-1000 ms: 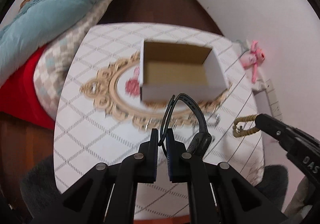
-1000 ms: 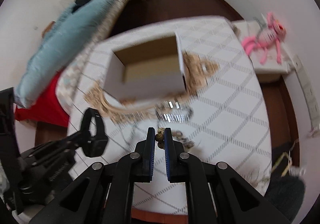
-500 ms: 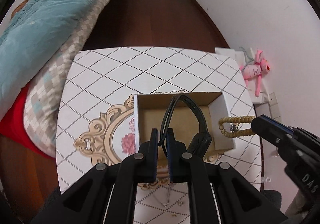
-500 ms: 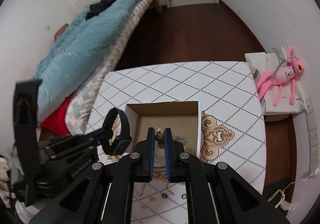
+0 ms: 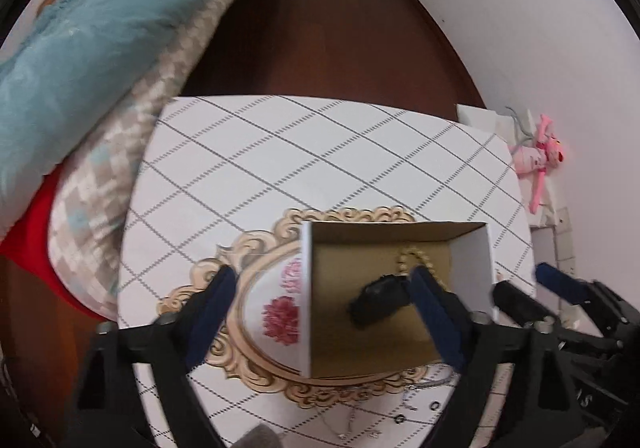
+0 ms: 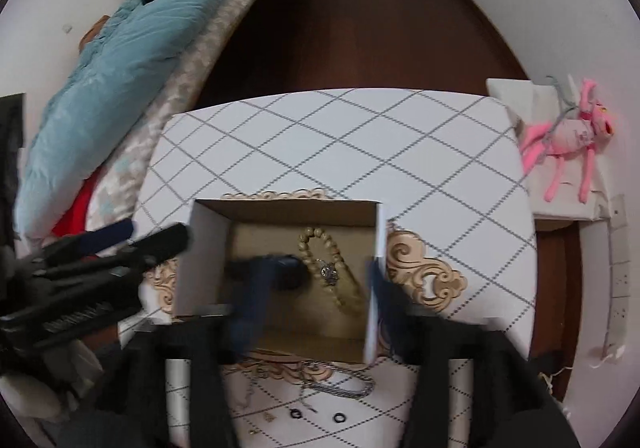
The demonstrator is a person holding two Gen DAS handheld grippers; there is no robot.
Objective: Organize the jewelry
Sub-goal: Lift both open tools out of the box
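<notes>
Nearest, thin silver chains and small black rings lie at the white diamond-patterned table's near edge. Both the left gripper and right gripper are opening, empty, over the open cardboard box mid-table, where the black wristband and beige bead bracelet lie.

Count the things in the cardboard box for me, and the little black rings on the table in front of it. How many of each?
Black wristband: 1
Beaded strand: 1
Small black rings: 2
Total: 4
The silver bit on the beaded strand is not counted, because I can't tell if it is a separate piece.
</notes>
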